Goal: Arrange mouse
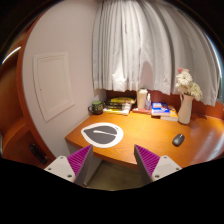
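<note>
A small dark mouse [178,139] lies on the orange wooden desk [150,136], at the right and beyond my fingers. A round white mouse pad with a dark grey shape on it [102,134] lies at the desk's left, just ahead of my left finger. My gripper [112,160] is open and empty, held in front of the desk's near edge. Its magenta pads [80,159] stand wide apart with nothing between them.
A vase with flowers [185,100] stands at the desk's right. Books and small items [122,104] line the back under white curtains [150,45]. A white wall panel [52,85] is at the left.
</note>
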### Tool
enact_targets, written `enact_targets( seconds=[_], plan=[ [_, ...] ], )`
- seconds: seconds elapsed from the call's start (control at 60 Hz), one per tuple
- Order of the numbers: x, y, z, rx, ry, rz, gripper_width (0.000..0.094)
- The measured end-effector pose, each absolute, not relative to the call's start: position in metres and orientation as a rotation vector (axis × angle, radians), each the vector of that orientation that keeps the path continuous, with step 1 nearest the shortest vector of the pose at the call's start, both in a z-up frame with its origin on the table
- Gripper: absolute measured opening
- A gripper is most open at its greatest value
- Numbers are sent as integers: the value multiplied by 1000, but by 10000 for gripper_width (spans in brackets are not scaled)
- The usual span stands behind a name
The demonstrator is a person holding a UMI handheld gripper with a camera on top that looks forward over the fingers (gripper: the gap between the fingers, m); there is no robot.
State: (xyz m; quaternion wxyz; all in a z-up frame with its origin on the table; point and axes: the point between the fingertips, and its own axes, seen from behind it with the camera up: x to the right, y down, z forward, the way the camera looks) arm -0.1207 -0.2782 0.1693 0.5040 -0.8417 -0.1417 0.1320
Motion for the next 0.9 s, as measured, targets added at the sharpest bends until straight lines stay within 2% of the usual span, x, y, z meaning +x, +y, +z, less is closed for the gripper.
enact_targets(
  seconds=[0.083, 0.1, 0.15, 0.267, 0.367, 0.75, 0.9],
  plan=[
    [-83, -277, 134, -2115, -266, 278, 821],
    [-90, -283, 156, -2119, -257, 272, 822],
    [-42, -273, 112, -2178, -193, 230, 821],
    [30, -258, 65, -2238, -67, 133, 799],
    [80, -232, 38, -2268, 18, 81, 800],
    [164, -70, -13, -2323, 97, 19, 810],
    [163, -21, -11, -2334, 70, 61, 807]
  ],
)
